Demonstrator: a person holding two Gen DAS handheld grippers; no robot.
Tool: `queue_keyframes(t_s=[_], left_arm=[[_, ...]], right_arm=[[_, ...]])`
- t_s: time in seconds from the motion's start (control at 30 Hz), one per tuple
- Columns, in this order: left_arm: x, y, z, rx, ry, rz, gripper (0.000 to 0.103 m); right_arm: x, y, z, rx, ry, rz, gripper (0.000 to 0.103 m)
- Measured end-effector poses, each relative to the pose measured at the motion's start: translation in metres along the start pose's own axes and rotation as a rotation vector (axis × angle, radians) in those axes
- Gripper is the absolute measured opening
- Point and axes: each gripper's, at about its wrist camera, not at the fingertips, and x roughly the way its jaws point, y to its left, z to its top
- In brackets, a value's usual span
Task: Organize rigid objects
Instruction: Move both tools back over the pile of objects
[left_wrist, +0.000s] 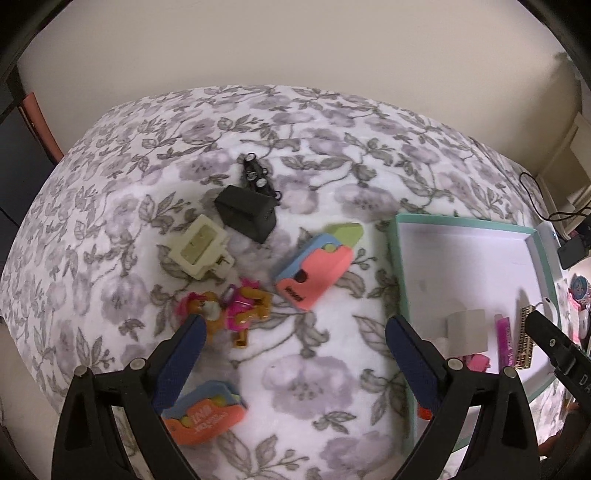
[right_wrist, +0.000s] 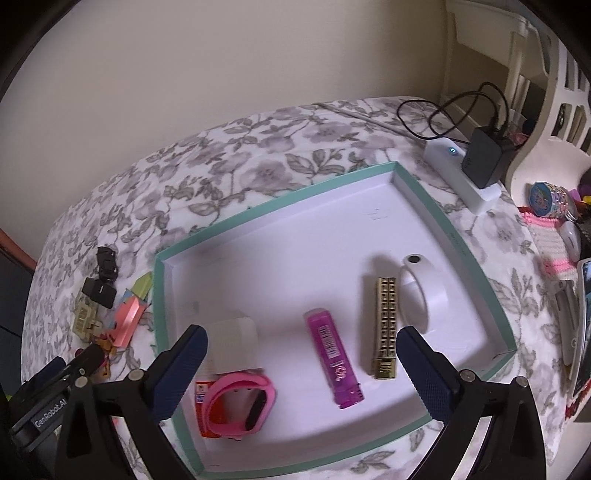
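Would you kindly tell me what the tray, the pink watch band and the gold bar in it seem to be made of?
Tray: likely cardboard, matte; thin folded teal walls, white paper-like floor.
Pink watch band: probably silicone or soft plastic; smooth, dull, holds a curved loop.
Gold bar: metal or metallised plastic, I cannot tell which; shiny studded grid surface.

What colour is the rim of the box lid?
Teal, with a white inside; clearest in the right wrist view.
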Motion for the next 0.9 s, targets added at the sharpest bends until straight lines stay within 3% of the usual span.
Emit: queue_keyframes(t_s=[0.2,0.5,0.9], left_arm=[[0.006,0.032,0.003,-0.044,0.045,0.027,0.097],[0.019,0.094,-0.002,-0.187,0.108,0.054,0.097],[0.032,0.136,-0.028,-0.295,0.193,0.092,0.097]], right_arm=[[0.003,0.029,-0.005,-0.048,0.011,0.032,0.103],[0.013,0.087,-0.020,-0.120,0.064,0.142,0.103],[0.036,0.155,-0.054,-0.286,0.168,0.201,0.103]])
